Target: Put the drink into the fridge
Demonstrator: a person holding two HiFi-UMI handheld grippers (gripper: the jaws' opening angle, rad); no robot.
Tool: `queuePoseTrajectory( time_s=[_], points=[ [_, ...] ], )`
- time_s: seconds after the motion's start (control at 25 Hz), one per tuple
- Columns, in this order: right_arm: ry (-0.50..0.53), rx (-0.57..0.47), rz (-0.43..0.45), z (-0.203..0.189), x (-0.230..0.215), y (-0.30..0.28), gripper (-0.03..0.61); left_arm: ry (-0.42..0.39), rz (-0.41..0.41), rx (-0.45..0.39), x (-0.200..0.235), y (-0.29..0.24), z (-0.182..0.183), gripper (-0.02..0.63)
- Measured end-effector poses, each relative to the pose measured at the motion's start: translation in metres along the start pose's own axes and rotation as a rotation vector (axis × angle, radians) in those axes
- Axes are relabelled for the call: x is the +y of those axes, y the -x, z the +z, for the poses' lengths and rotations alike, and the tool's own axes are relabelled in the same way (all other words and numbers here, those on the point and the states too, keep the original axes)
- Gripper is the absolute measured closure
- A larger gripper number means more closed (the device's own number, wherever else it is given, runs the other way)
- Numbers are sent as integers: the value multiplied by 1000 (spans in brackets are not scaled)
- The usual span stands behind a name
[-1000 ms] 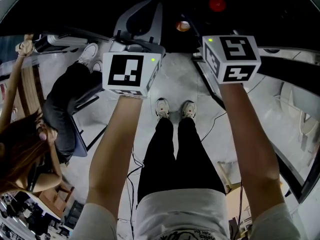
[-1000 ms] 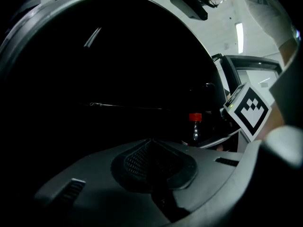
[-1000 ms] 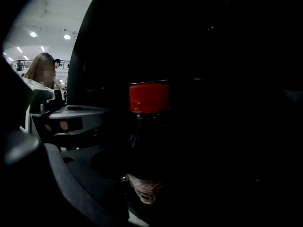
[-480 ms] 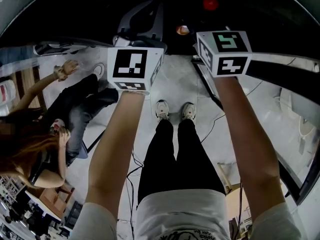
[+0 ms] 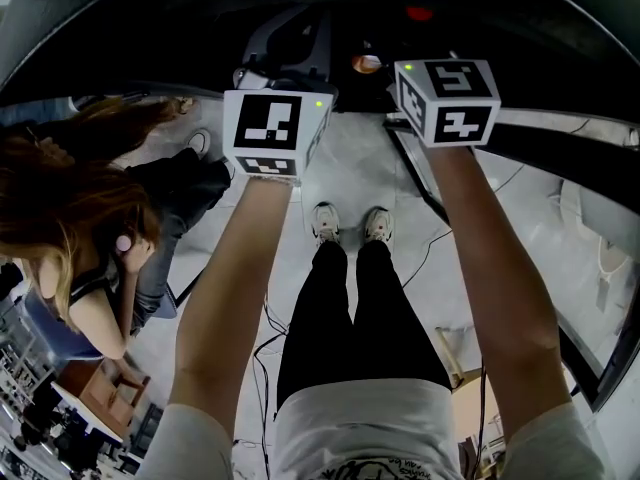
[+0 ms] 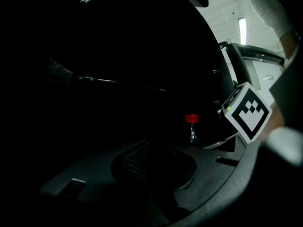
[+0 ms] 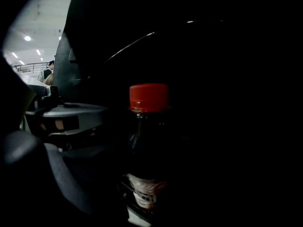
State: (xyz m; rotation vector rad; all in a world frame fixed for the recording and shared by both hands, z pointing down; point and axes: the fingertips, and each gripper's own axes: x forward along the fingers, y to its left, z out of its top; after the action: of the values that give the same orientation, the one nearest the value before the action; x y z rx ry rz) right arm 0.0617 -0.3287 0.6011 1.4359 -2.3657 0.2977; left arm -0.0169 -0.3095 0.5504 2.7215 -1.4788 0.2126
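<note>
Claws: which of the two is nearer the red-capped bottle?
The right claw: the bottle fills its view; the left claw sees it small, farther off.

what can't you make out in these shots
- Jaws of the right gripper: the right gripper view is too dark to show whether they clamp the bottle.
- Jaws of the left gripper: lost in shadow in the left gripper view, so open or shut is unclear.
- In the head view, the marker cubes hide both pairs.
- The label: print too dim to read.
- The fridge: not recognisable in any view; the space ahead is black.
</note>
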Motion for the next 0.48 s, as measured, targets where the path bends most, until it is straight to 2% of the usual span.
queuePoseTrajectory(
  time_s=[0.48],
  points=[
    [-7, -41, 19, 5, -3, -4, 261, 22, 19, 3, 1, -5, 3, 594]
  ],
)
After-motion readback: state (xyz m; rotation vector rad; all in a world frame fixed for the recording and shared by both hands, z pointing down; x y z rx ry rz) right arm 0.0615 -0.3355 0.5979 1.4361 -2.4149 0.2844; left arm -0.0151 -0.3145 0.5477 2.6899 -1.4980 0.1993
